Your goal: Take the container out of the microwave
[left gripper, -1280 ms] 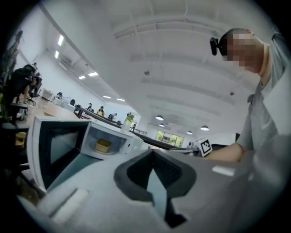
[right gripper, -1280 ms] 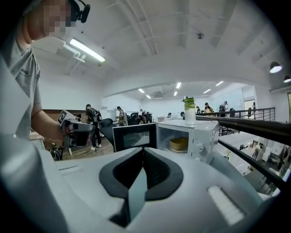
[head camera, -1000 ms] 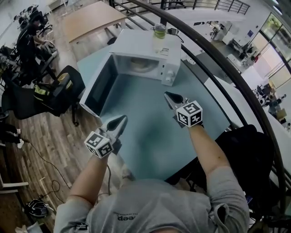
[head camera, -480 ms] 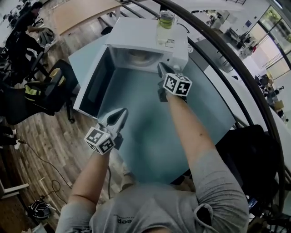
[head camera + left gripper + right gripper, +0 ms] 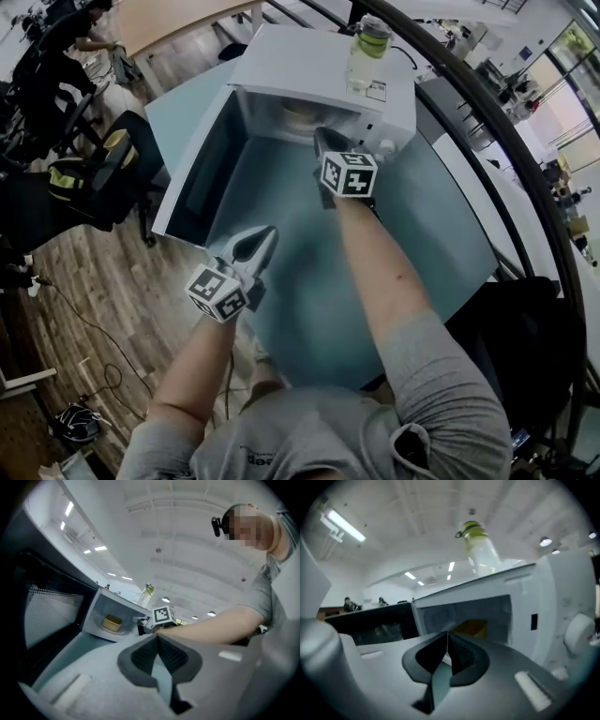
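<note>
The white microwave (image 5: 309,66) stands on the teal table (image 5: 309,272) with its door (image 5: 192,178) swung open to the left. Inside sits a round yellowish container (image 5: 298,114), also seen in the left gripper view (image 5: 112,623) and just behind the jaw tips in the right gripper view (image 5: 472,628). My right gripper (image 5: 323,141) is at the mouth of the cavity, short of the container; its jaws are closing, tip to tip, with nothing between them (image 5: 447,635). My left gripper (image 5: 262,242) hovers over the table in front of the door, shut and empty (image 5: 157,637).
A bottle with a green lid (image 5: 367,42) stands on top of the microwave near its right edge. The control knobs (image 5: 576,632) are right of the cavity. A dark railing (image 5: 487,122) curves past the table's right side. Black chairs (image 5: 103,178) stand on the left.
My right gripper has travelled from mid-table up to the microwave's opening. The left gripper has shifted slightly forward. The microwave now fills more of the view.
</note>
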Demonstrator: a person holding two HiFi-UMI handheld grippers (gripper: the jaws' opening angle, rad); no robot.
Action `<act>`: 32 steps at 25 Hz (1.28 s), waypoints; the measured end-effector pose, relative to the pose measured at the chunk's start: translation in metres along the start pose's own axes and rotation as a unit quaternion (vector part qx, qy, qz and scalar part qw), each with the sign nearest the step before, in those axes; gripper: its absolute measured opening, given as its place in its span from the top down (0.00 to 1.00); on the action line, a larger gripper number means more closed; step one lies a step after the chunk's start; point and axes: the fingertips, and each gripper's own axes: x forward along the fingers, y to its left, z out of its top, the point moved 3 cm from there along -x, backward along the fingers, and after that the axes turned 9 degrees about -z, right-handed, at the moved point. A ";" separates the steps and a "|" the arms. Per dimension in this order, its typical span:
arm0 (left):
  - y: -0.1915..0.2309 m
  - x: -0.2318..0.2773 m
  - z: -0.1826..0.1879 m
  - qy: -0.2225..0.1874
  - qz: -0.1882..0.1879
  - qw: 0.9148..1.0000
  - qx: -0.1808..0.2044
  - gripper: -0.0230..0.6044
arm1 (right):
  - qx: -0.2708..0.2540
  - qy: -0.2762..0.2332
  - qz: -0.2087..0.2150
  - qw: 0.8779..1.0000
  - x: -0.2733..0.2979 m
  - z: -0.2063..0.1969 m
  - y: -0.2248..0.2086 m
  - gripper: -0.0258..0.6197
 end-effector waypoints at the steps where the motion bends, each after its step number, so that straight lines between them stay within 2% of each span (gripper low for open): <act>1: 0.004 0.000 -0.001 0.001 0.000 1.000 0.001 0.94 | -0.042 0.007 0.010 0.999 0.006 -0.003 0.005 0.94; 4: 0.018 0.000 -0.005 -0.001 0.001 1.000 0.000 0.94 | -0.108 0.012 0.028 0.994 0.023 -0.006 0.011 0.93; 8: 0.035 0.001 -0.011 -0.005 0.004 1.000 -0.007 0.94 | -0.188 0.026 0.047 0.981 0.048 -0.015 0.015 0.89; 18: 0.065 -0.004 -0.024 -0.006 0.001 1.000 -0.007 0.94 | -0.280 0.049 0.031 0.958 0.097 -0.027 0.003 0.82; 25: 0.076 -0.004 -0.030 -0.005 -0.002 1.000 -0.012 0.94 | -0.376 0.062 0.051 0.923 0.116 -0.029 0.021 0.80; 32: 0.074 -0.003 -0.034 -0.006 -0.011 1.000 -0.013 0.94 | -0.442 0.098 0.062 0.890 0.130 -0.034 0.025 0.80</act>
